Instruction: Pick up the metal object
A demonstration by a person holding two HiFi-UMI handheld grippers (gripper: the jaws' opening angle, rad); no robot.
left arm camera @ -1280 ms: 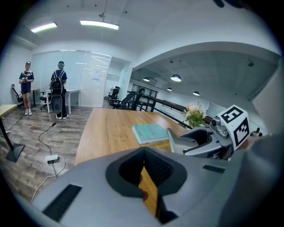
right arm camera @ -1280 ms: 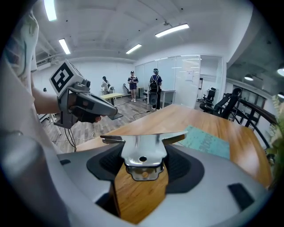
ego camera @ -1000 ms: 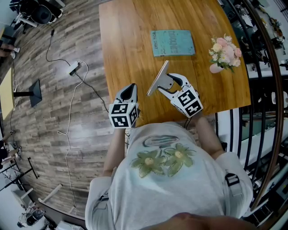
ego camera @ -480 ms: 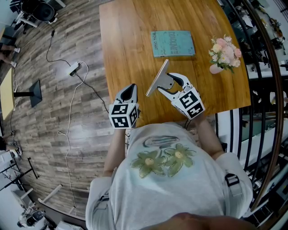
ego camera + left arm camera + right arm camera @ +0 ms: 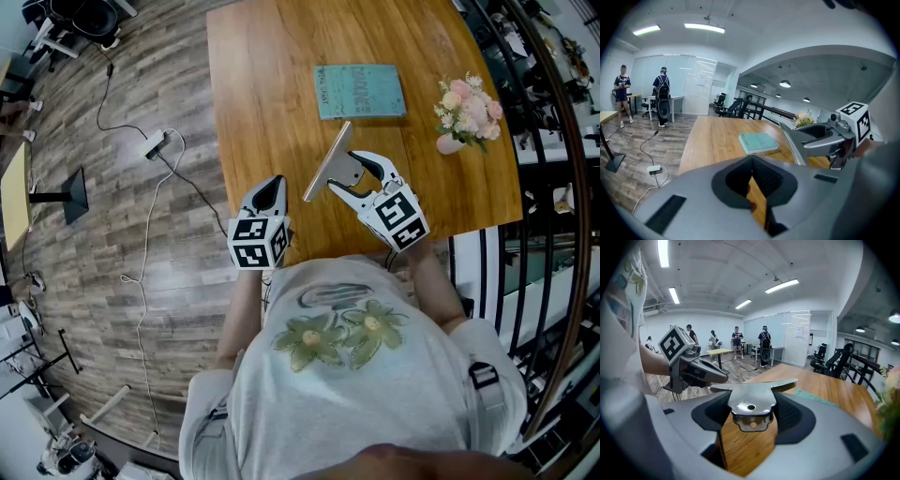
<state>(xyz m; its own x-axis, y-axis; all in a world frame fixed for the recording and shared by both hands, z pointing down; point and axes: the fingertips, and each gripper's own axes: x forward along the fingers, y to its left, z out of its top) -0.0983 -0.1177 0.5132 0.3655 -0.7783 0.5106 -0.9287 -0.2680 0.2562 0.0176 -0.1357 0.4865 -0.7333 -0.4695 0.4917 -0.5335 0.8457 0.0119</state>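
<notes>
The metal object (image 5: 329,162) is a flat grey plate with a bent tab, held tilted above the wooden table (image 5: 272,84). My right gripper (image 5: 354,178) is shut on its tab end. In the right gripper view the tab with its hole (image 5: 751,401) sits clamped between the dark pads. My left gripper (image 5: 267,192) hangs over the table's near edge, to the left of the plate, shut and with nothing in it. In the left gripper view, the plate (image 5: 793,144) and the right gripper (image 5: 834,137) show at the right.
A teal book (image 5: 360,90) lies flat at the table's middle, beyond the plate. A small vase of pink flowers (image 5: 469,111) stands at the right edge. A cable and power strip (image 5: 153,143) lie on the floor to the left. People stand far off (image 5: 662,96).
The right gripper has drifted slightly right and the plate's far end has risen a little. The left gripper has hardly moved.
</notes>
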